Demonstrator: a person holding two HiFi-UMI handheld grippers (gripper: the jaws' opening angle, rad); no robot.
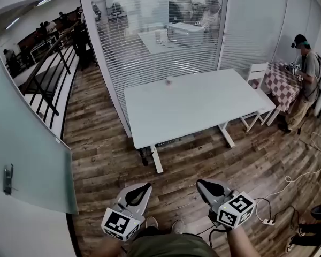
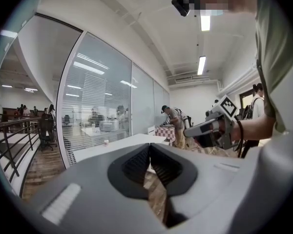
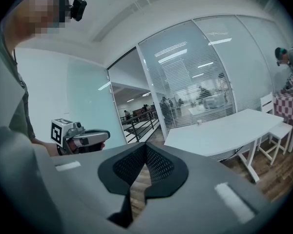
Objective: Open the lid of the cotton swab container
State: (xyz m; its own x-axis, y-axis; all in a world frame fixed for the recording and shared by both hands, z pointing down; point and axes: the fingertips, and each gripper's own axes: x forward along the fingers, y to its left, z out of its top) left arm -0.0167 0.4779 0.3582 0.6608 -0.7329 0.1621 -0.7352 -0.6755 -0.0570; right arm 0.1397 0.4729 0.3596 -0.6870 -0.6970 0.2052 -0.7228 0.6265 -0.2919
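12 o'clock: open floor (image 1: pixel 192 159), then white table (image 1: pixel 203 106) — glass wall (image 1: pixel 150 25) behind | 2 o'clock: chair (image 1: pixel 257 71) | 9 o'clock: glass door (image 1: pixel 32 143)

We wear an olive-green shirt (image 1: pixel 171 246) and pale shoes (image 1: pixel 151 222). Our left claw (image 1: pixel 146 187) and right claw (image 1: pixel 200 183) have light grey shells and black ribbed pads (image 2: pixel 136 165). Each carries a cube (image 1: pixel 120 223) of black-and-white square markers. A small black camera (image 2: pixel 181 3) is mounted at our head.

Office (glass partitions (image 1: pixel 150 36), white desk (image 1: pixel 192 106)).
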